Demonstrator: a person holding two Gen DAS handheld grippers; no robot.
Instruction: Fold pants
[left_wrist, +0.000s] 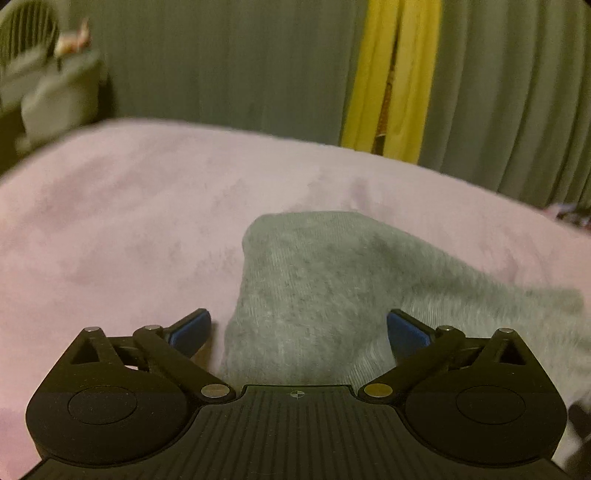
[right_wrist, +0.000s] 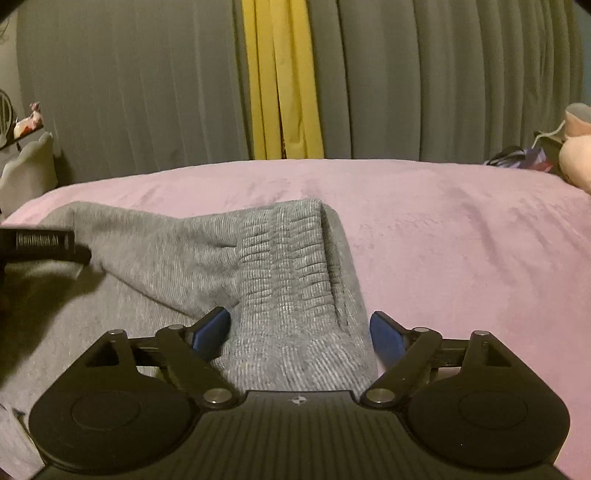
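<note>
Across a wide bed covered by a pink plush blanket (right_wrist: 461, 236), with grey curtains (right_wrist: 129, 92) closing off the room behind and a yellow curtain strip (right_wrist: 284, 92) hanging between them, a pair of grey knit pants (right_wrist: 280, 266) lies spread over the near half of the blanket. From the right wrist view the gathered, ribbed waistband (right_wrist: 291, 258) runs away from the camera along the garment's right edge, a detail the left wrist view does not give; that view also takes in pale and dark items (right_wrist: 569, 140) at the far right edge of the bed and the dark body of the left gripper (right_wrist: 44, 245) reaching in over the cloth from the left. The left wrist view, blurred, shows a rounded end of the pants (left_wrist: 314, 280) pointing toward the curtains, plus a pale chair-like shape (left_wrist: 33, 66) in the far left corner. Both tools tilt downward at the fabric. The left gripper (left_wrist: 299, 328) stands fully released, blue pads (left_wrist: 192, 332) wide apart with cloth below and between them but unpressed. The right gripper (right_wrist: 300, 330) is likewise released, its blue pads (right_wrist: 212, 332) straddling the waistband without pinching it.
</note>
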